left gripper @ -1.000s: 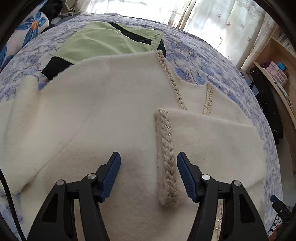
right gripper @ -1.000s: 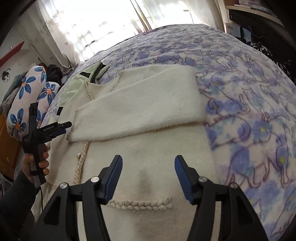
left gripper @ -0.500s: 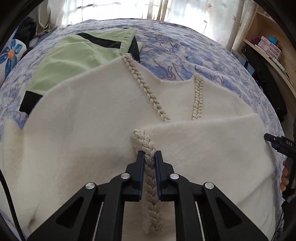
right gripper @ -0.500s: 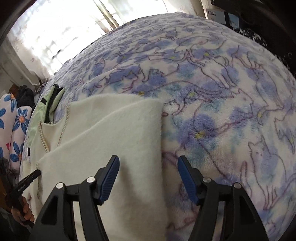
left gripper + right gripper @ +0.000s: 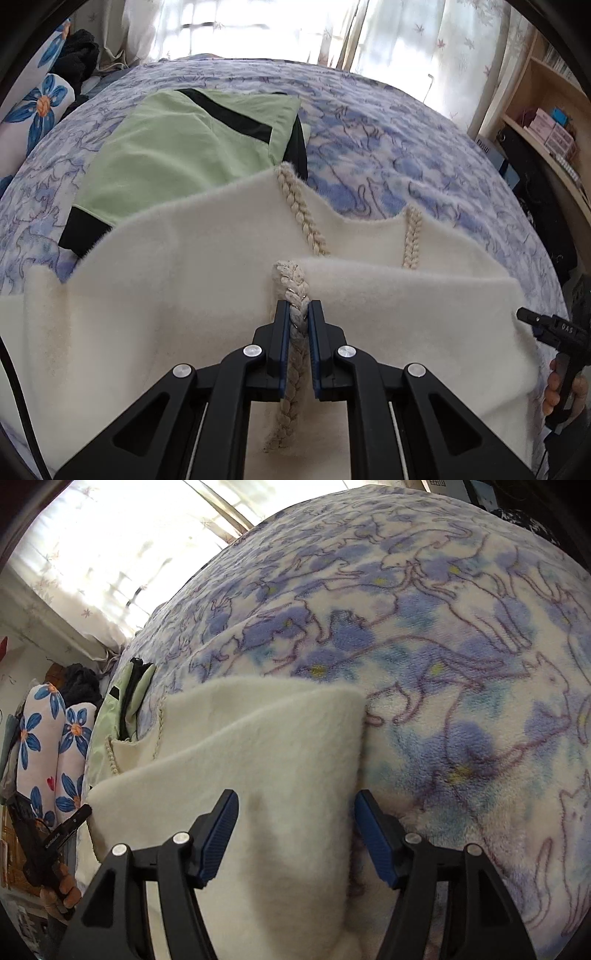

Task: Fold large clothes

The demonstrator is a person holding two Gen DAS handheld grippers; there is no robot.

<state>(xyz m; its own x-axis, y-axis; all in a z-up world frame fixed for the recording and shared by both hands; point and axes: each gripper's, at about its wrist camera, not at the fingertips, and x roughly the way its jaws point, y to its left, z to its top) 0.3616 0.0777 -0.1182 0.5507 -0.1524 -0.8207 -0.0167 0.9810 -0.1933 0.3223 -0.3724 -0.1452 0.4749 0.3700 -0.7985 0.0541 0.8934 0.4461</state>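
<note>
A cream fleece cardigan (image 5: 177, 295) lies spread on a bed, over a plush blanket (image 5: 388, 147) printed with blue-violet flowers and outlined cats. The garment is thick and fuzzy, with a soft nap that blurs its edges, and its front openings are trimmed with a rope-like braided cord in off-white with a faint metallic fleck. One sleeve or front panel is folded across the body, forming a flat, roughly rectangular flap (image 5: 406, 317) whose near edge carries the braided trim (image 5: 293, 291).

The left gripper (image 5: 295, 317) is clamped on that braid; its blue-padded black fingers (image 5: 282, 332) are pressed against both sides of the cord, which runs between them and down toward the camera.

The right gripper (image 5: 295, 823) stands with its jaws apart, straddling the outer edge of the folded cream flap (image 5: 280, 746) where the flap meets the blanket (image 5: 461, 664); the pads do not press on the cloth.

Beyond the cardigan, a smooth light-green garment (image 5: 177, 147) with black bands lies flat, partly tucked under the cardigan's far edge. A pillow (image 5: 44, 738) with blue flowers sits at the bedside.
</note>
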